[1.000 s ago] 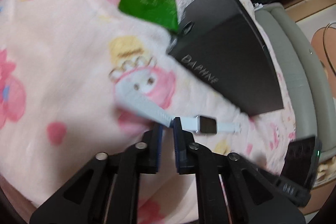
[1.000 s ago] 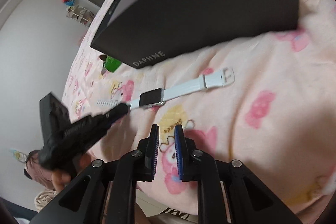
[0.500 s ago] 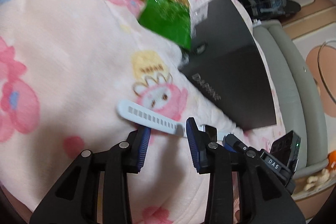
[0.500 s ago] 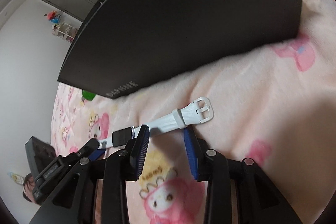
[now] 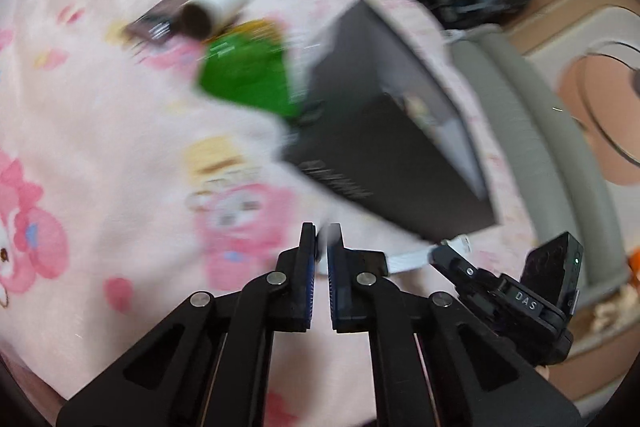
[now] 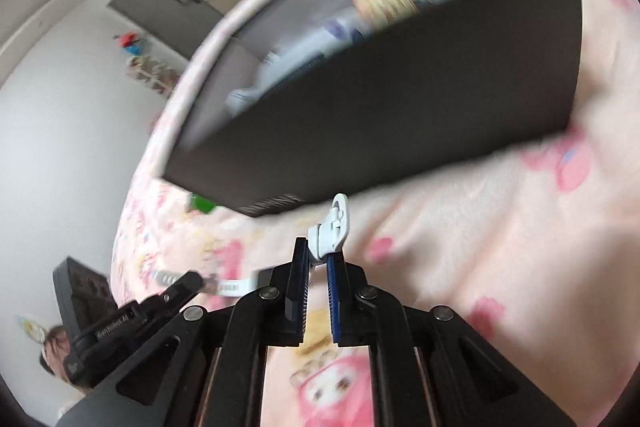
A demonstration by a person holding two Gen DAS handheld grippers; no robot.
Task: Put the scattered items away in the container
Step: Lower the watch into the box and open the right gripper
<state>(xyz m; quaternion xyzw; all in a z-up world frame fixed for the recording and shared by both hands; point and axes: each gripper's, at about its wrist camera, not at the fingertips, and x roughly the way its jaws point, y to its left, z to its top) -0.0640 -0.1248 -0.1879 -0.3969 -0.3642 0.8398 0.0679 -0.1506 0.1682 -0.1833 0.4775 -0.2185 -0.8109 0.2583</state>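
Both jaws had just closed, left gripper (image 5: 321, 239) and right gripper (image 6: 319, 257) each clamped on 1 strap end of the watch (image 6: 334, 227), held just before the box (image 6: 400, 131); thin straps might slip, dropping it onto the blanket (image 5: 100, 107).

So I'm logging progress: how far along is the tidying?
Partly done: a few items already lie in the box. In hand: the watch, with the left tool and right tool each shut on a strap end. Left: the green packet, tube and dark wrapper.
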